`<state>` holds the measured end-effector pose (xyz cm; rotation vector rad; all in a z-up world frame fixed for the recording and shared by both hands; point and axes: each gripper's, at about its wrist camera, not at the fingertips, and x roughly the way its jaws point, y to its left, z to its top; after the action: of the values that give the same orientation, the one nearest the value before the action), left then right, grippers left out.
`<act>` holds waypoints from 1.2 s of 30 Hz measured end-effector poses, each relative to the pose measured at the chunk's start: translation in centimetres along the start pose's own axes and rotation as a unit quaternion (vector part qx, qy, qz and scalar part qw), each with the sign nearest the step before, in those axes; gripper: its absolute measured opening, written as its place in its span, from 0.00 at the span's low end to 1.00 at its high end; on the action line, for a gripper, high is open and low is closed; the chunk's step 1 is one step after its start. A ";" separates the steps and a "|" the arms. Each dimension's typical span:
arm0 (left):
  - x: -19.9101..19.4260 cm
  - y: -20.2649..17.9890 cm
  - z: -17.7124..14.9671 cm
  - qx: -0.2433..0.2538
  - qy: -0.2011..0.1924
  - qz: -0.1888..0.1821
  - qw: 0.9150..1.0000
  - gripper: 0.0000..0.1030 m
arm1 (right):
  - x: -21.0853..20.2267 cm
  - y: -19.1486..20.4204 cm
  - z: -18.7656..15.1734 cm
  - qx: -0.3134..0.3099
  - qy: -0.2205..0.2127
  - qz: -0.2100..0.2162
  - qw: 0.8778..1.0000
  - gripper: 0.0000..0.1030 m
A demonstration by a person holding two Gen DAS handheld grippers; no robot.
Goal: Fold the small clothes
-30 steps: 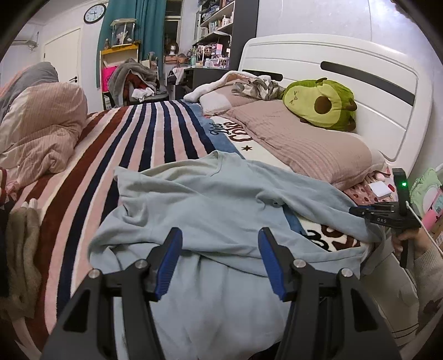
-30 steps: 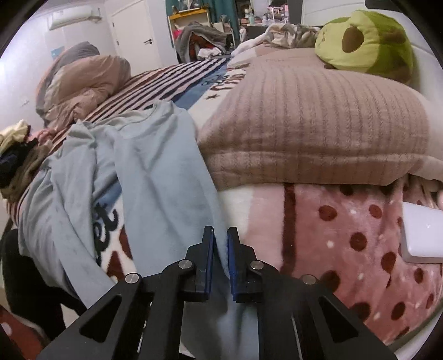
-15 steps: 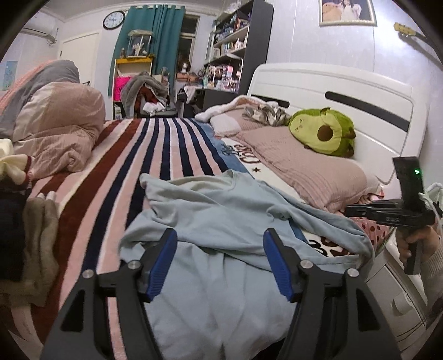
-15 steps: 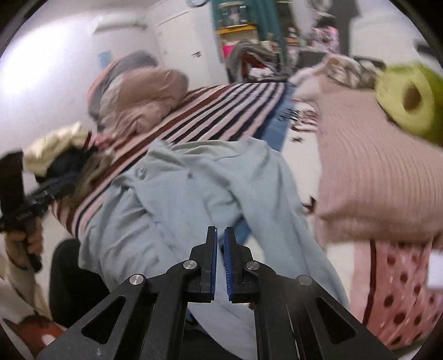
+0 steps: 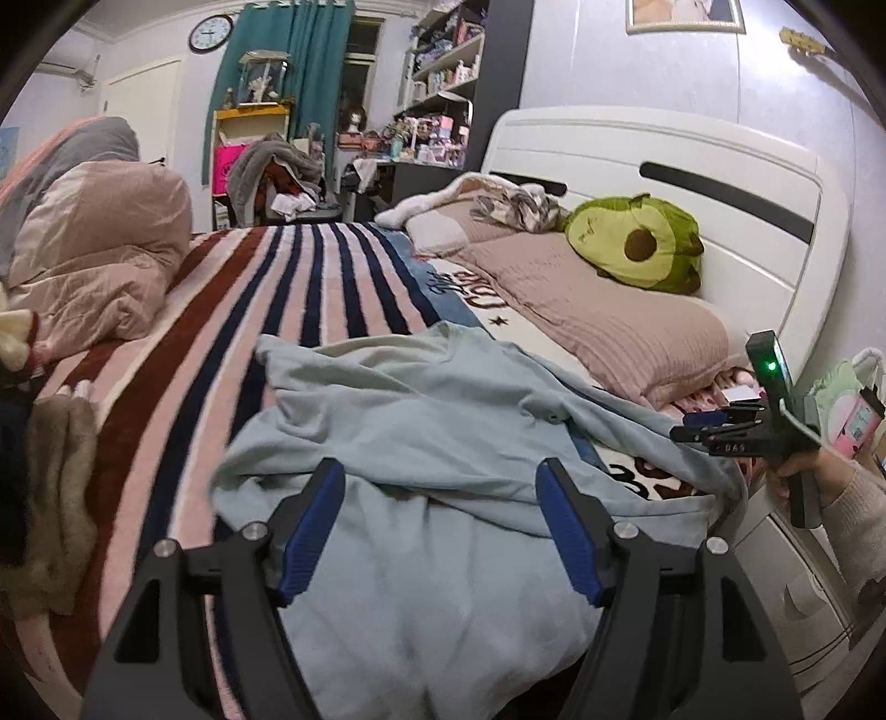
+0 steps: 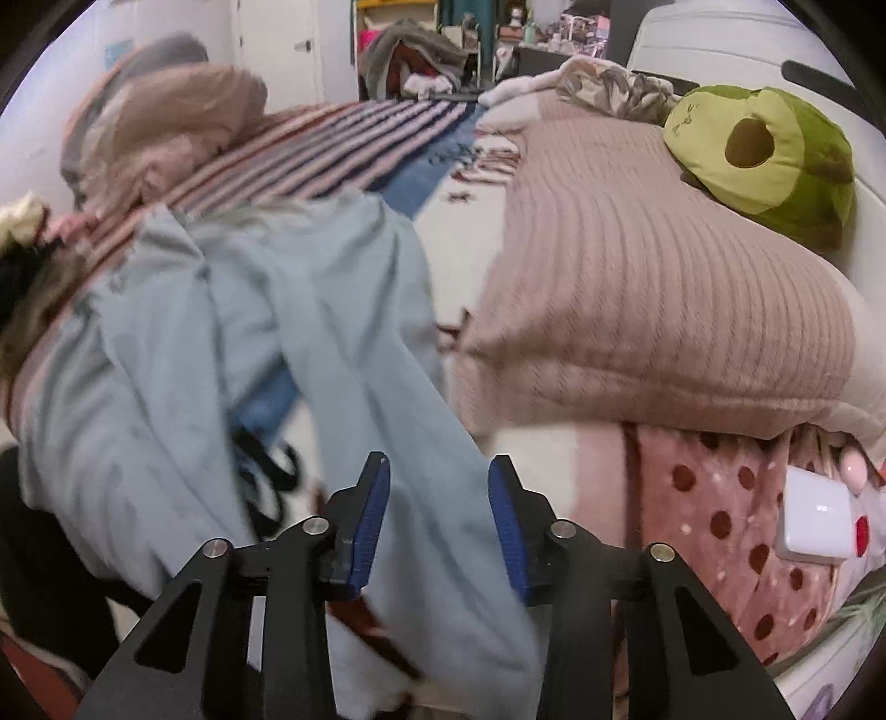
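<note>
Hovering over the near hem of the light blue top [image 5: 421, 443] with left gripper [image 5: 440, 526] released, jaws just opening. Spreading right gripper [image 6: 437, 520] astride its sleeve, unclenched. Needing fresh grips next, garment lying rumpled across the bed [image 5: 232, 310].

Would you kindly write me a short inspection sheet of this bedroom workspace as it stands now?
Surface: striped blanket covering the bed.
Job's things: light blue garment spread rumpled, one sleeve trailing toward the pillow.
Clutter: avocado plush, heaped duvet, clothes pile, white charger.
Grippers: left gripper open above the garment; right gripper just opened, sleeve between the fingers, unpressed.
Cables: nothing seen.
Surroundings: headboard, shelves, wall clock.
</note>
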<state>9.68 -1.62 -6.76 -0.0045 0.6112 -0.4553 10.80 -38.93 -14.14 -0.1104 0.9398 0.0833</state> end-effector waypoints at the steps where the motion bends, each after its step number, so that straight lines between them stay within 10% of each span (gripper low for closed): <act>1: 0.6 -0.5 0.1 0.004 0.005 -0.001 1.000 0.66 | 0.5 -0.4 -0.4 -0.004 0.005 -0.001 1.000 0.34; 15: 3.6 -2.7 0.4 0.033 0.035 -0.001 0.999 0.66 | 1.6 -3.7 -2.0 0.023 0.014 0.044 0.999 0.40; 17: 3.4 -2.6 0.5 0.031 0.034 0.002 0.999 0.66 | 1.6 -3.6 -2.2 0.023 0.017 0.043 0.999 0.33; 19: 3.2 -2.5 0.5 0.028 0.034 0.004 0.999 0.66 | 1.5 -3.4 -2.3 0.023 0.012 0.053 0.998 0.04; 36: -3.6 0.9 -0.5 -0.003 -0.039 -0.002 0.999 0.66 | -9.2 6.0 3.4 -0.028 -0.104 0.178 0.978 0.00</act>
<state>7.13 0.72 -5.32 -0.0302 0.5357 -0.4548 7.35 -32.74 -5.04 0.0163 0.7395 0.4443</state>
